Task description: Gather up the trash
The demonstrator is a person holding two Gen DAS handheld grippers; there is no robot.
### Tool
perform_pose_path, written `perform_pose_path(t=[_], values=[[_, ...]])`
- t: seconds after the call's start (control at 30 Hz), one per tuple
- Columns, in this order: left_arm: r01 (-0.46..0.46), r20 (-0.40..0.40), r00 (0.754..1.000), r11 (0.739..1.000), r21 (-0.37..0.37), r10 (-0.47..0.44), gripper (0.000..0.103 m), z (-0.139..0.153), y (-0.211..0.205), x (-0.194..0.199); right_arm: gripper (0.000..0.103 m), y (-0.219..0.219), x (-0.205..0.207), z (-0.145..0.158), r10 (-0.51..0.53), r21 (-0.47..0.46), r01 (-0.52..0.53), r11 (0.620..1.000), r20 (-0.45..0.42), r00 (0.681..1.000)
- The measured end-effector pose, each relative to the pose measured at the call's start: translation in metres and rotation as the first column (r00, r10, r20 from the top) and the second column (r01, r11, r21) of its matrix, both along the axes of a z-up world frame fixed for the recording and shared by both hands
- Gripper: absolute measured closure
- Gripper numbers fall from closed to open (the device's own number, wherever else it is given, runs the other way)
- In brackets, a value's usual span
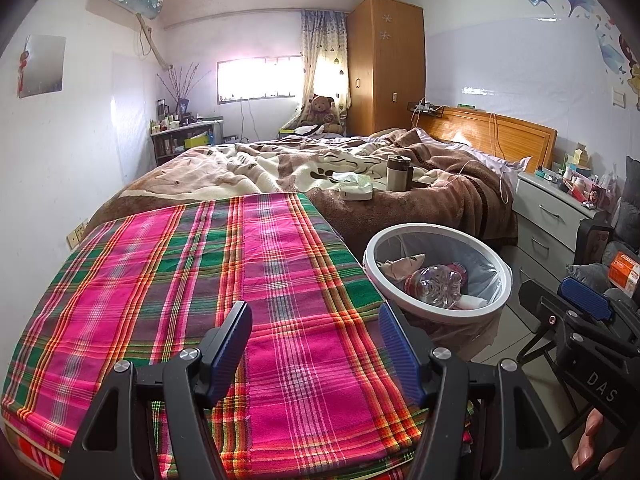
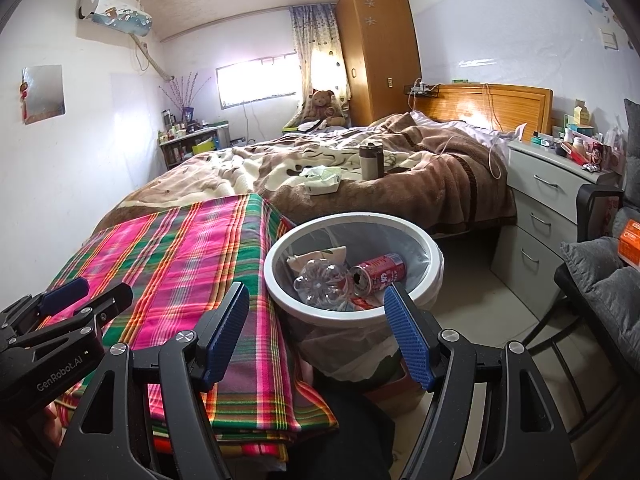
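Observation:
A white-rimmed trash bin (image 1: pixel 434 312) (image 2: pixel 280 288) lined with a clear bag stands on the floor beside the bed. In it lie a clear plastic bottle (image 1: pixel 438 286) (image 2: pixel 324 282), a red can (image 2: pixel 378 274) and crumpled paper (image 1: pixel 402 266). My left gripper (image 1: pixel 316 350) is open and empty above the pink plaid cloth (image 1: pixel 200 280). My right gripper (image 2: pixel 318 330) is open and empty, just in front of the bin's near rim. Each gripper also shows in the other's view: the right (image 1: pixel 576 308), the left (image 2: pixel 84 296).
A tissue pack (image 1: pixel 356 190) (image 2: pixel 322 182) and a steel mug (image 1: pixel 398 174) (image 2: pixel 370 162) lie on the brown blanket. A white nightstand (image 2: pixel 548 200) with clutter stands right of the bed. A grey-cushioned chair (image 2: pixel 600 292) is at the right.

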State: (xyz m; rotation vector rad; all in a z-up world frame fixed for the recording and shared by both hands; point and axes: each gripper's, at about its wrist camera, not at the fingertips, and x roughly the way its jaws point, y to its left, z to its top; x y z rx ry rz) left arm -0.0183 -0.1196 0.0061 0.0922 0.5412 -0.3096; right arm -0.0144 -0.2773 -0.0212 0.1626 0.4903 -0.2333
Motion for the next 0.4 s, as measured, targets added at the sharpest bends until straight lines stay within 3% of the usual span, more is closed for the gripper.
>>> perform_pose_path(t=[0.4], values=[[0.001,-0.006,1.0,1.0,-0.007,-0.001,0.037,0.0007,-0.0019,0.0023,0.031,0.0002,0.0004,0.0006,0.001,0.0,-0.001,1.0,-0.002,1.0]])
